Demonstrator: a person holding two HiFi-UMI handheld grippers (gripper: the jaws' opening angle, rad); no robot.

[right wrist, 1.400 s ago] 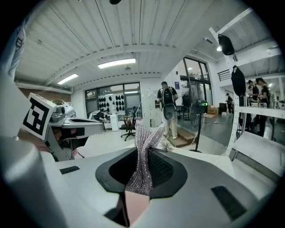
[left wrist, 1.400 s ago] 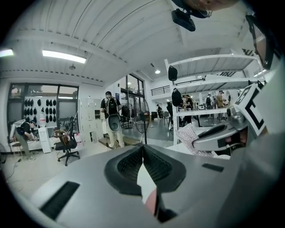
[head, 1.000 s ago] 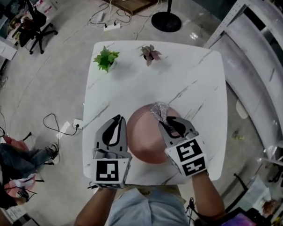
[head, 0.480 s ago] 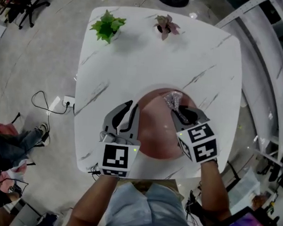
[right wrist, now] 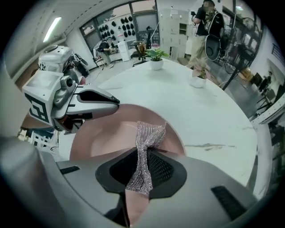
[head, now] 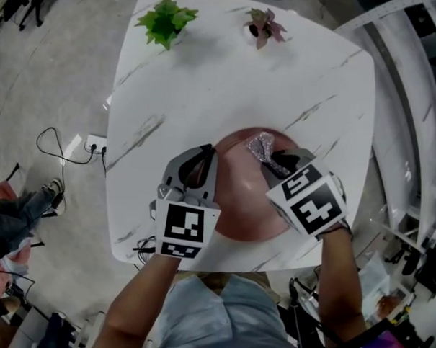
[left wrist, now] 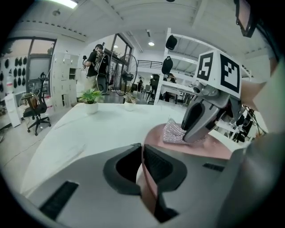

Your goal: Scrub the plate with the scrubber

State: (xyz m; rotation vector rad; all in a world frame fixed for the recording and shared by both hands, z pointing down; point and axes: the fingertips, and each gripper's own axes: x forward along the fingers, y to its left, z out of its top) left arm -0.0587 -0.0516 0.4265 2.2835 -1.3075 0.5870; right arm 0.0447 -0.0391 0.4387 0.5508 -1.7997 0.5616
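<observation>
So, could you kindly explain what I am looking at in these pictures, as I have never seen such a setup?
Gladly. There is no robot here: a person holds a two-jaw gripper in each hand, each topped by a cube with square markers. One picture looks down from a camera on the person's head. The other two come from cameras riding on the grippers, looking along their jaws. On the white table are a pink plate and, at the far edge, a green plant and a reddish plant. The left gripper has its jaws shut on the plate's rim. The right gripper has its jaws shut on a silvery mesh scrubber, whose free end lies over the plate.
</observation>
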